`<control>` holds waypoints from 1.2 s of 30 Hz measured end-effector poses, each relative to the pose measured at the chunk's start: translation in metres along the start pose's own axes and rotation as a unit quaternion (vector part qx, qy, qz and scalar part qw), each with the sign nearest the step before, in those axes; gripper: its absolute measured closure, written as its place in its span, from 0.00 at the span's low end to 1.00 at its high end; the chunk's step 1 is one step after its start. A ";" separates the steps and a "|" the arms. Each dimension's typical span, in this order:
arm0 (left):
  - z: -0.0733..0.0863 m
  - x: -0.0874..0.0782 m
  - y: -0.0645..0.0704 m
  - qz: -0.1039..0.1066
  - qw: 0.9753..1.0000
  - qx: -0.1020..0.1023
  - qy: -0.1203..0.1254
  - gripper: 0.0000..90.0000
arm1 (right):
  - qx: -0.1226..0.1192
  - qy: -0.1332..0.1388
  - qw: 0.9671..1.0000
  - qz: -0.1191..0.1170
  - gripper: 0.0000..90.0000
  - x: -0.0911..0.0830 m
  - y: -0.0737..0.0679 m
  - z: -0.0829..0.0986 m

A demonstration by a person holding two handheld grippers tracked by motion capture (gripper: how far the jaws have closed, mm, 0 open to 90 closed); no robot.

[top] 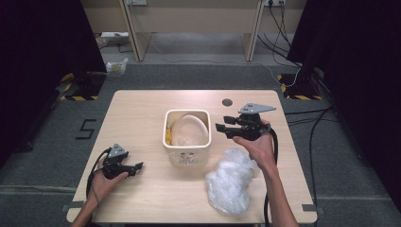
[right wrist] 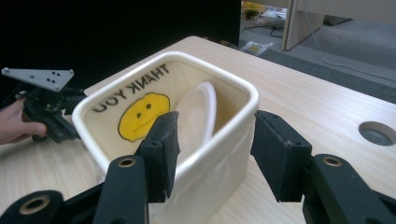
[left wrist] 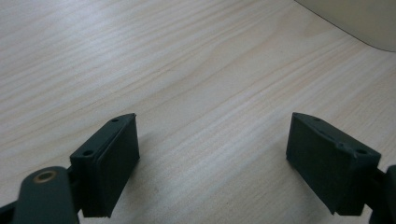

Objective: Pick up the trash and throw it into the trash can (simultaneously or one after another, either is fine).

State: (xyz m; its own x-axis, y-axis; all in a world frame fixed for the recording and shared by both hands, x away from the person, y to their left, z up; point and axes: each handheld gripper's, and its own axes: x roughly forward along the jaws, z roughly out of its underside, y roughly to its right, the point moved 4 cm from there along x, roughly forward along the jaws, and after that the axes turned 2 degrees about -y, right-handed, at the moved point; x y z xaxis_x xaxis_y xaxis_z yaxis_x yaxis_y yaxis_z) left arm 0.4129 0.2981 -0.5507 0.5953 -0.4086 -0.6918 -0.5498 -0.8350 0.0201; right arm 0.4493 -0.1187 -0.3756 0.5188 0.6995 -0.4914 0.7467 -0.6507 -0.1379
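Observation:
A cream square bin (top: 187, 150) stands mid-table with a white round lid (top: 189, 130) leaning inside. In the right gripper view the bin (right wrist: 219, 158) shows "THANK YOU" and a yellow smiley on its inner wall, with the lid (right wrist: 198, 112) beside them. My right gripper (top: 220, 127) hangs open just right of the bin's rim. Its jaws frame the bin's near corner (right wrist: 215, 130); I cannot tell whether they touch it. My left gripper (top: 138, 166) rests open on the table's front left, with bare wood between its jaws (left wrist: 212, 135).
A crumpled clear plastic bag (top: 231, 182) lies at the front right, under my right forearm. A round cable hole (top: 227, 102) sits in the table behind the right gripper. The bin's corner (left wrist: 359, 23) is off to the left gripper's upper right.

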 end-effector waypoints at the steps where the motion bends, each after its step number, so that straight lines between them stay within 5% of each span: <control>1: 0.000 0.000 0.000 0.000 1.000 0.000 -0.001 0.18 | 0.003 0.002 1.000 0.002 0.56 -0.003 0.001 0.003; 11: 0.000 0.000 0.000 0.000 1.000 0.000 -0.001 0.18 | 0.013 0.002 1.000 0.014 0.55 -0.019 0.007 0.025; 36: 0.000 0.000 0.000 0.000 1.000 0.002 -0.001 0.18 | 0.019 -0.008 0.998 0.052 0.40 -0.046 -0.009 0.069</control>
State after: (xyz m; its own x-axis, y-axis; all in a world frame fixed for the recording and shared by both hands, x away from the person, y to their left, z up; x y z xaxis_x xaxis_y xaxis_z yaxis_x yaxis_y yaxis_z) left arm 0.4129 0.2984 -0.5507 0.5935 -0.4079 -0.6938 -0.5523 -0.8335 0.0176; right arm 0.3895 -0.1652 -0.4115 0.5859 0.6223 -0.5192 0.6719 -0.7312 -0.1182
